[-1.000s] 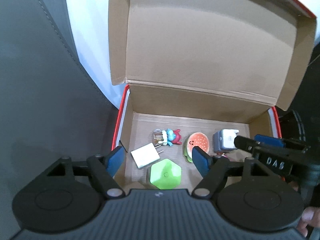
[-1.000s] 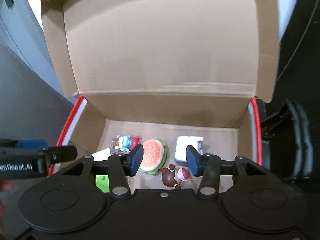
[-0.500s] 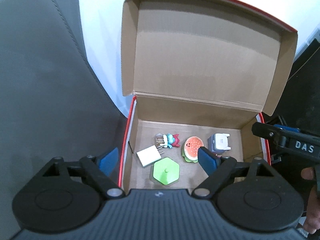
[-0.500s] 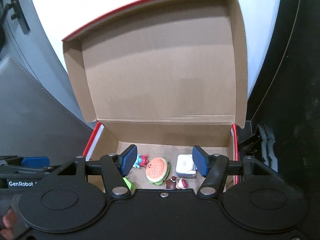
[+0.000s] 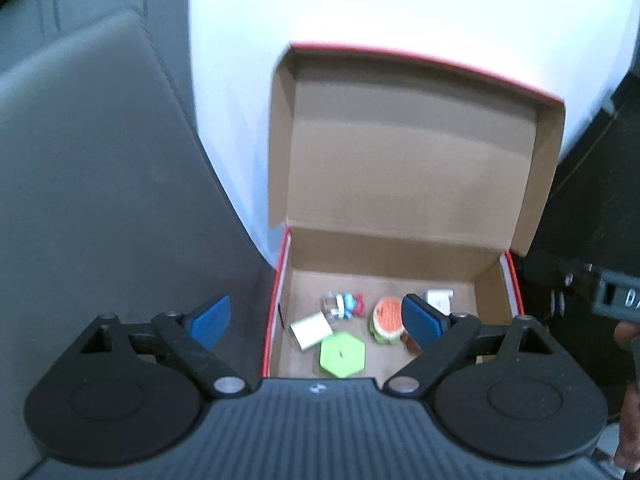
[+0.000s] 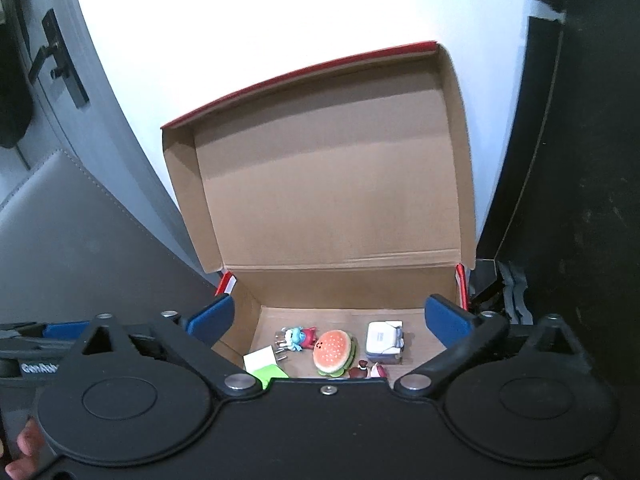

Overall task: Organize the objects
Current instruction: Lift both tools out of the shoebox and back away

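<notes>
An open cardboard box (image 5: pixel 380 252) with red outer sides stands with its lid (image 6: pixel 328 200) upright. On its floor lie a hamburger toy (image 6: pixel 334 352), a green hexagon (image 5: pixel 342 354), a white plug (image 5: pixel 311 330), a blue and red figurine (image 6: pixel 298 338), a small white-grey case (image 6: pixel 384 342) and a brown and pink figure (image 6: pixel 366 370). My left gripper (image 5: pixel 316 322) hangs above the box's near left side, its jaws opening with nothing between them. My right gripper (image 6: pixel 329 319) hovers above the box's front, its jaws also opening and empty.
A grey cushioned seat (image 5: pixel 100 180) fills the left side, right up against the box. A white surface (image 5: pixel 400 8) rises behind the lid. To the right lies a dark area (image 6: pixel 580 200) with cables. A hand (image 6: pixel 24 448) holds the other tool at the lower left.
Both grippers have risen and drawn back from the box, so the whole lid now shows. Both pairs of jaws have spread, the right one from narrow to wide. The toys have not moved.
</notes>
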### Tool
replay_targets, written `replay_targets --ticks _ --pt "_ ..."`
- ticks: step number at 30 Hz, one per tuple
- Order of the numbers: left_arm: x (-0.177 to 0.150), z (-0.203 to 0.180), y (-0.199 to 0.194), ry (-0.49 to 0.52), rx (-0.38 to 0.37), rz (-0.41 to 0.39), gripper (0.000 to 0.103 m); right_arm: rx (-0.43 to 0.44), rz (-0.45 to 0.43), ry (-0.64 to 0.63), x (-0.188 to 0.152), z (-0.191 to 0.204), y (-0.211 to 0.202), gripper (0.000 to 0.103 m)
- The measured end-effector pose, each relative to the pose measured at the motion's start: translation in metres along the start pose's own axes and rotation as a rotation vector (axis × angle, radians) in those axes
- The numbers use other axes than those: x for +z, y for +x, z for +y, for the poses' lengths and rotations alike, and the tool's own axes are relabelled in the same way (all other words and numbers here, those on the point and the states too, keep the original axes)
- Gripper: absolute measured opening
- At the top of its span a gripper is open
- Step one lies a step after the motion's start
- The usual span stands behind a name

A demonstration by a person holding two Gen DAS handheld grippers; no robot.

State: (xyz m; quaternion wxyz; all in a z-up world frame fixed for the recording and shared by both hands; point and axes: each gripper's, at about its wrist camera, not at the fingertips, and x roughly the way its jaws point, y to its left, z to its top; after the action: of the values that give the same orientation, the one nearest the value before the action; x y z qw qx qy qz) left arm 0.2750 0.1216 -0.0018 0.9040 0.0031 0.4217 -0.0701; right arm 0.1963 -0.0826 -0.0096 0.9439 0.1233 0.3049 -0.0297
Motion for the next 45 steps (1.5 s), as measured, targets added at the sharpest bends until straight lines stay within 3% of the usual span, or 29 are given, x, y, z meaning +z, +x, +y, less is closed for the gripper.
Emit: replay_targets --ticks 19,45 --pt "-0.012 0.009 -0.048 0.063 -0.115 -0.009 0.092 0.038 -0.016 0.047 -0.025 0.01 -0.037 0.103" --pt "-0.037 0.022 -0.042 0.097 -0.124 0.089 0.092 0.007 0.01 0.059 -0.059 0.012 -0.055 0.103"
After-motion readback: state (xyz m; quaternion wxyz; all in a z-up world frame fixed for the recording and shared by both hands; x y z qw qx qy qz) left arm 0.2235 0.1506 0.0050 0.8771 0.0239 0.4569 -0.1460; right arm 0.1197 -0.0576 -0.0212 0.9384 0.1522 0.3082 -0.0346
